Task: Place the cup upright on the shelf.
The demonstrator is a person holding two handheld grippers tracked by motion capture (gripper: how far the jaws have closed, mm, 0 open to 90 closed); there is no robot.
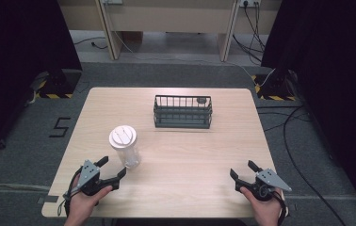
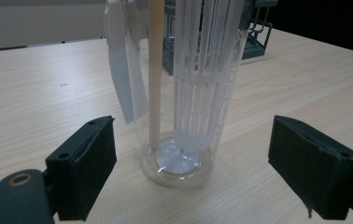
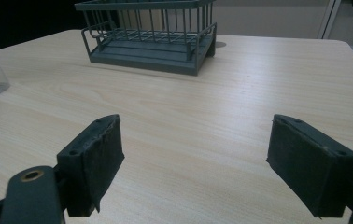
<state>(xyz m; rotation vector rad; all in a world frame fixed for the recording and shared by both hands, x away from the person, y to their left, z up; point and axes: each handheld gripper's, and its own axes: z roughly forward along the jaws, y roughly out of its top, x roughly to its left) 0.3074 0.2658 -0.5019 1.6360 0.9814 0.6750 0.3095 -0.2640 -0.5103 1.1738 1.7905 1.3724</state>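
Note:
A clear plastic tumbler (image 1: 125, 147) with a white lid stands upright on the table, left of centre. Through its wall (image 2: 184, 88) the left gripper view shows a white ribbed insert and a pale straw-like stick. My left gripper (image 1: 112, 169) is open just in front of it, and the tumbler's base sits between and slightly beyond the jaws without touching them. A dark grey wire basket (image 1: 182, 112) stands at the table's far centre, and it appears again (image 3: 151, 32) in the right gripper view. My right gripper (image 1: 243, 170) is open over bare table near the front right edge.
The light wood table (image 1: 204, 150) ends close behind both hands. Something small, round and dark (image 1: 200, 100) lies at the basket's right end. Cables (image 1: 303, 155) and stand bases (image 1: 56, 87) lie on the grey floor around the table.

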